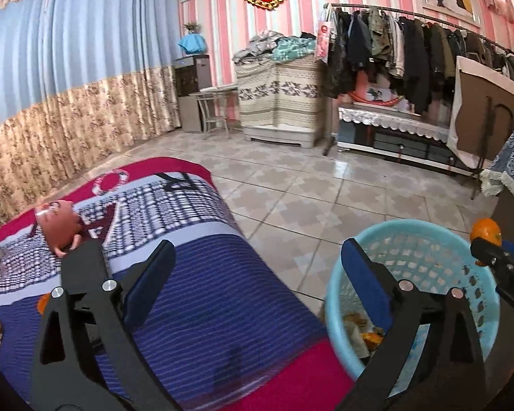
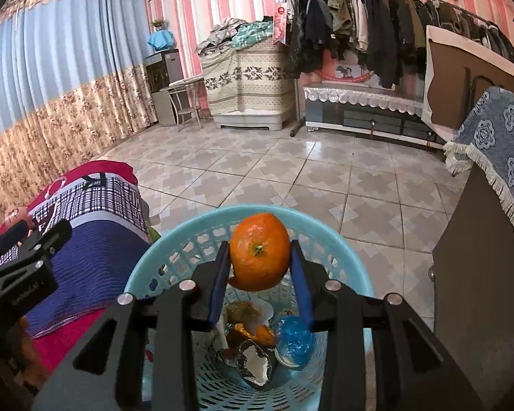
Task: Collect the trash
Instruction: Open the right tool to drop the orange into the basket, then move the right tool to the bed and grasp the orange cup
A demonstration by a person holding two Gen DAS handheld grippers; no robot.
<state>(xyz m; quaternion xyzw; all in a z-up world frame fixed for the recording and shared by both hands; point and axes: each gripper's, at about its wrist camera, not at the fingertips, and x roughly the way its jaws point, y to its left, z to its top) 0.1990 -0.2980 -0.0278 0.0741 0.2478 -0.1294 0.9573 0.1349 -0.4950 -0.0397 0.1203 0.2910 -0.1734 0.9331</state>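
Jaws of the right gripper (image 2: 260,267) pinch a round, soft-skinned orange (image 2: 259,251) at its sides over the basket (image 2: 339,239); left gripper (image 1: 257,281) spread, empty.

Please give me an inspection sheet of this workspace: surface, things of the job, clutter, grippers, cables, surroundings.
Surface: striped red, blue and white blanket, beside a tiled floor.
Job's things: round orange fruit over the light blue plastic lattice basket; peels, blue crumpled plastic inside.
Clutter: pink doll head lies on the blanket.
Grippers: left gripper open, empty; right gripper shut on the fruit.
Cables: nothing seen.
Surroundings: blue and floral curtain, clothes rack, covered cabinet.
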